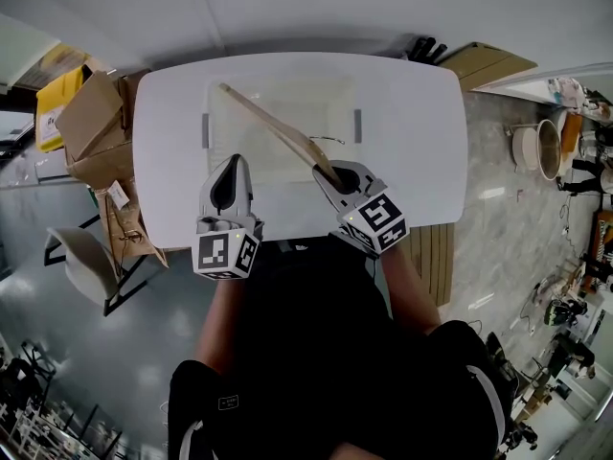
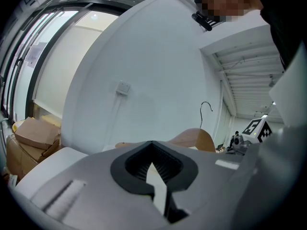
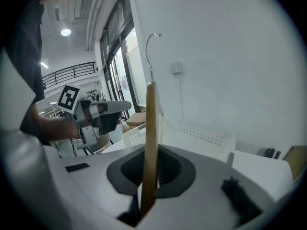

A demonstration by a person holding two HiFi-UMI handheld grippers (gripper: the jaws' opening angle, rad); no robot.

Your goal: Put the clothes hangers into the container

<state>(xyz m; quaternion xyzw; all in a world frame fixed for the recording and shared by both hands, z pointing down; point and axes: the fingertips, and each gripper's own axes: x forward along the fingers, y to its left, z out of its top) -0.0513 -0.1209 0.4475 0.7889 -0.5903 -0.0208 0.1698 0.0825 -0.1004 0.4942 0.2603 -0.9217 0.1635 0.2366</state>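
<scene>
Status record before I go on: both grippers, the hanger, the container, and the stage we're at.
right gripper: fingers shut on the wooden hanger
left gripper: fingers together, nothing between them, near the container's near edge
wooden hanger: tilted, reaching over the container; contact with it cannot be told
container: white, on the table; no other hanger seen inside
stage: hanger held, not yet released
</scene>
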